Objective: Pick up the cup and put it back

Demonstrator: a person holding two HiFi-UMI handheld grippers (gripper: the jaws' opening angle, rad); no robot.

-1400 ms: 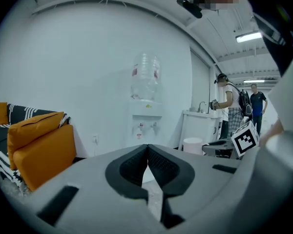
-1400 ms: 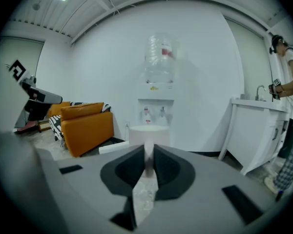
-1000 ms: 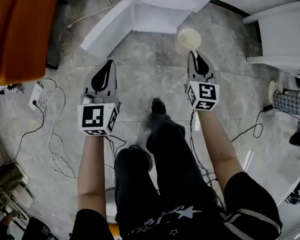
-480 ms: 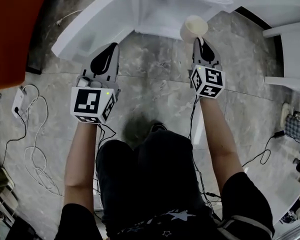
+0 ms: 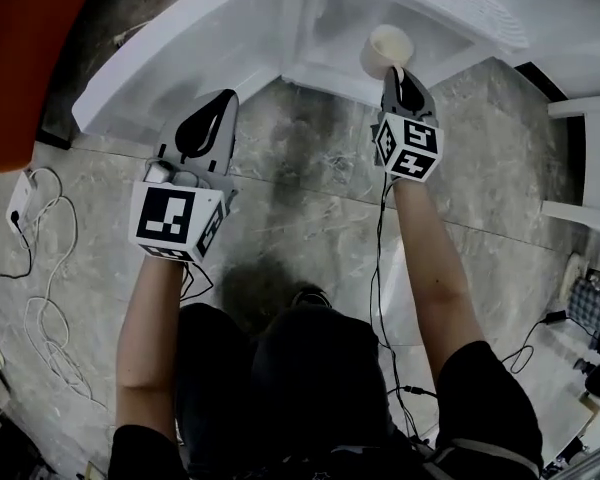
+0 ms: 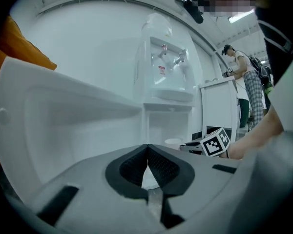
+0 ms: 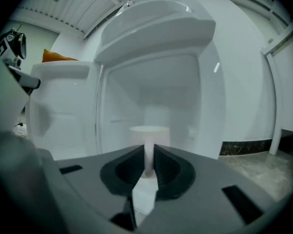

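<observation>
A cream paper cup (image 5: 385, 46) hangs upright at the mouth of the white dispenser's open lower compartment (image 5: 342, 20). My right gripper (image 5: 398, 71) is shut on its near wall. In the right gripper view the cup (image 7: 149, 133) stands just past the jaws, its wall pinched between the pads, with the compartment (image 7: 156, 99) behind it. My left gripper (image 5: 220, 98) is held out to the left at about the same height, shut on nothing, beside the compartment's open door (image 5: 165, 63). The left gripper view has its jaws (image 6: 147, 155) meeting, with the cup (image 6: 173, 143) small at the right.
The white water dispenser (image 6: 166, 72) rises ahead, with its door (image 6: 63, 116) swung out to the left. An orange object (image 5: 20, 58) sits far left, white cables (image 5: 40, 298) lie on the marble floor, and white furniture (image 5: 590, 128) stands at the right. Another person (image 6: 244, 82) stands in the background.
Both grippers and the cup have come forward to the dispenser. The cup has gone from above the floor to the mouth of the open compartment. Both grips are unchanged.
</observation>
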